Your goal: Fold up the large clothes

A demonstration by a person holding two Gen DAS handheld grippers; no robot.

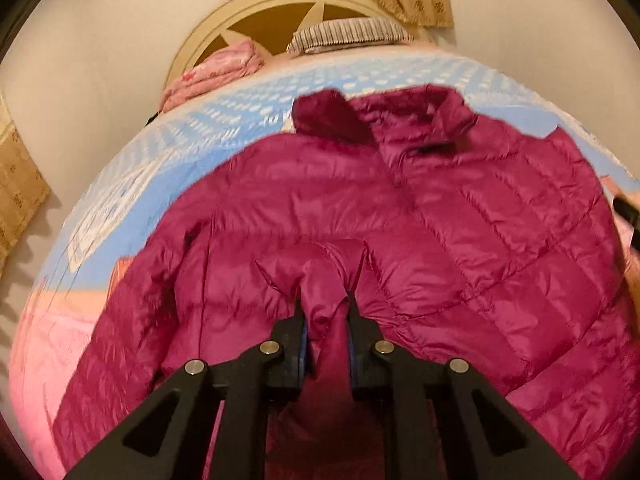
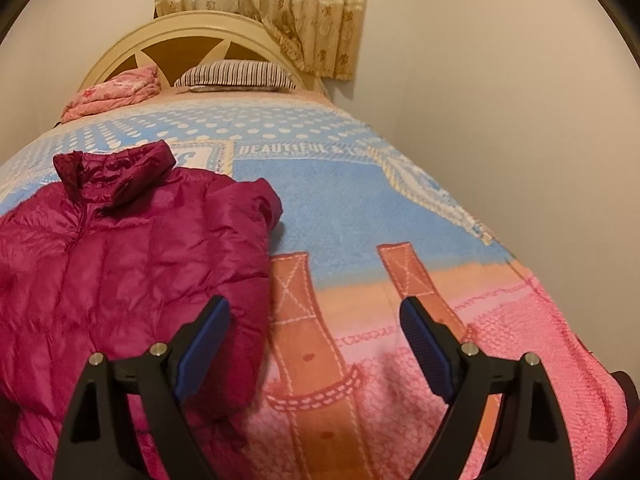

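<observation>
You're working a magenta puffer jacket [image 1: 460, 216] that's lying front-up on the bed's blanket [image 2: 344, 216], collar [image 2: 116, 172] pointing toward the headboard [image 2: 120, 46] and hem toward you — so its long axis is running straight away from both cams.

Your left gripper [image 1: 325, 304] is clenching a bunched ridge of jacket fabric, prob a sleeve or cuff folded in over the front; can't say which for sure. That pinch is sitting near the hem end, approx on the jacket's centre line.

Your right gripper [image 2: 316, 312] is hanging released, jaws spread wide, nothing between them. Its left finger pad [image 2: 204, 344] is showing in front of the jacket's right edge, the other pad is over bare blanket, so the garment is lying to the left of the jaws, not between them.

Judging from this, 1 side is already turned in — the jacket's right edge in the right wrist view is reading as a straight fold w/ a rounded shoulder at top. Next move is likely turning on the hem-to-collar axis: the left is nearer and already gripping, while the right is needing to shift left onto the hem edge before you're lifting both up toward the collar.

A striped pillow [image 2: 236, 76] and a pink bundle [image 2: 116, 92] are sitting by the headboard, well apart from the jacket.
</observation>
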